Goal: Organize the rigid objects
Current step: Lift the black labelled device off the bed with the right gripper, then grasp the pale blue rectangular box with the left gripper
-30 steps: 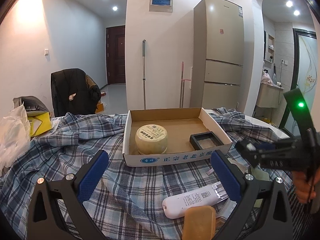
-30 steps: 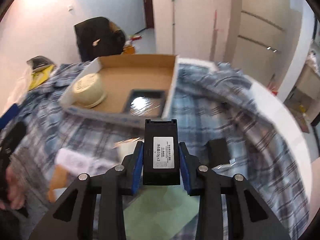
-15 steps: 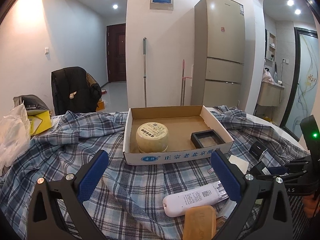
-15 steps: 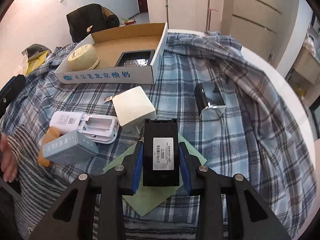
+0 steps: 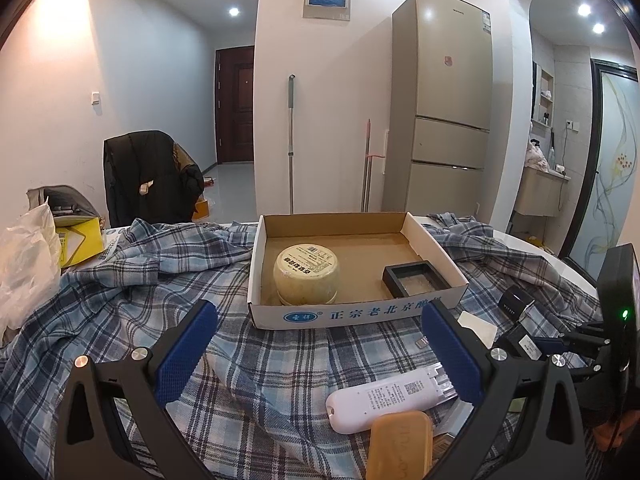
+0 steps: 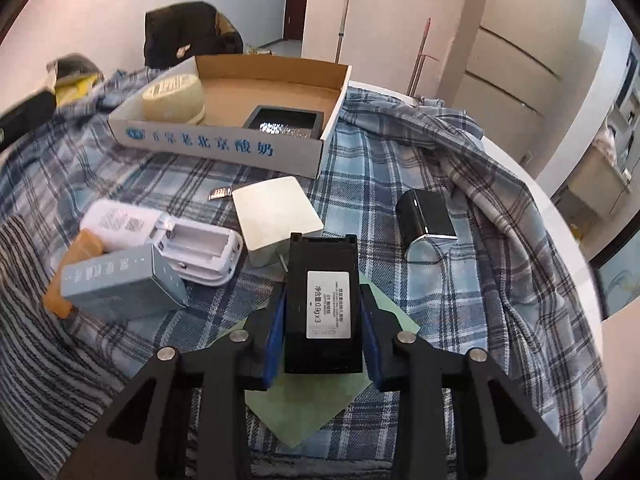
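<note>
My right gripper point(image 6: 322, 304) is shut on a small black box point(image 6: 322, 300) with a white label, held low over a green sheet point(image 6: 312, 396). It shows at the right edge of the left wrist view point(image 5: 524, 344). My left gripper point(image 5: 320, 344) is open and empty above the plaid cloth. A cardboard tray point(image 5: 356, 316) holds a cream round tub point(image 5: 306, 274) and a black square frame point(image 5: 414, 278). A white device point(image 5: 394, 398) and an orange block point(image 5: 400, 448) lie near the left gripper.
On the cloth in the right wrist view lie a white square box point(image 6: 276, 216), a grey-blue box point(image 6: 120, 284), a black and chrome box point(image 6: 426, 220) and a small metal piece point(image 6: 220, 192). A white plastic bag point(image 5: 24, 264) sits far left.
My right gripper with the black box has pulled back from near the tray and come down over the loose items. The left gripper has stayed still.
</note>
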`<action>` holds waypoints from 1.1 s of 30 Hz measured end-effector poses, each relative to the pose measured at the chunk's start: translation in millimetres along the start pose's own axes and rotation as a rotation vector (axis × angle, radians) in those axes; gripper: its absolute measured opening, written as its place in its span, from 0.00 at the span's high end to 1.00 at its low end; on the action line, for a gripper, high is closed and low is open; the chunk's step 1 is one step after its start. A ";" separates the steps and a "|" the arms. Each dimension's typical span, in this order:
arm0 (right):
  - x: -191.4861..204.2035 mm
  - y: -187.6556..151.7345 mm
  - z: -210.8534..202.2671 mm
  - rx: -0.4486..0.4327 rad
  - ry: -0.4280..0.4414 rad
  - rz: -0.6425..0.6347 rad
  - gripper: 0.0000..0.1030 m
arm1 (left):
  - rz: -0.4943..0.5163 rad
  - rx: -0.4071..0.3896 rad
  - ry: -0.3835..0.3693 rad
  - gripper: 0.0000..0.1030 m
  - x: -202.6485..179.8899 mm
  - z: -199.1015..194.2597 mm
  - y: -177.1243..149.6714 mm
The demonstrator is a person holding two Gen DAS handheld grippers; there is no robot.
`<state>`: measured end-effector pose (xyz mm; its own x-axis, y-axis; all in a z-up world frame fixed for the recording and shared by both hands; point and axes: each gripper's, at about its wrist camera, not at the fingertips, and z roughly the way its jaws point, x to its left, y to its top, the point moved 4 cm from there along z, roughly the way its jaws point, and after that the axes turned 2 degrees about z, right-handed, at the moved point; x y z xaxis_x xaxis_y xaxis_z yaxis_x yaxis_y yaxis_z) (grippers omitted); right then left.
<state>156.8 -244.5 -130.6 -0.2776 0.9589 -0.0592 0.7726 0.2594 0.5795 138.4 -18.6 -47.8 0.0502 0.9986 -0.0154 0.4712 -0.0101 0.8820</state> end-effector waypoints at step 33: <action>-14.7 -0.6 -0.9 -0.005 0.006 0.052 0.68 | 0.250 0.451 -0.415 0.66 -92.1 31.1 -27.7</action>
<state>159.9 -258.8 -129.4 -0.2400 0.9705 -0.0241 0.7834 0.2083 0.5855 148.1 -111.9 -85.4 0.4988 0.8615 -0.0952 0.7191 -0.3501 0.6002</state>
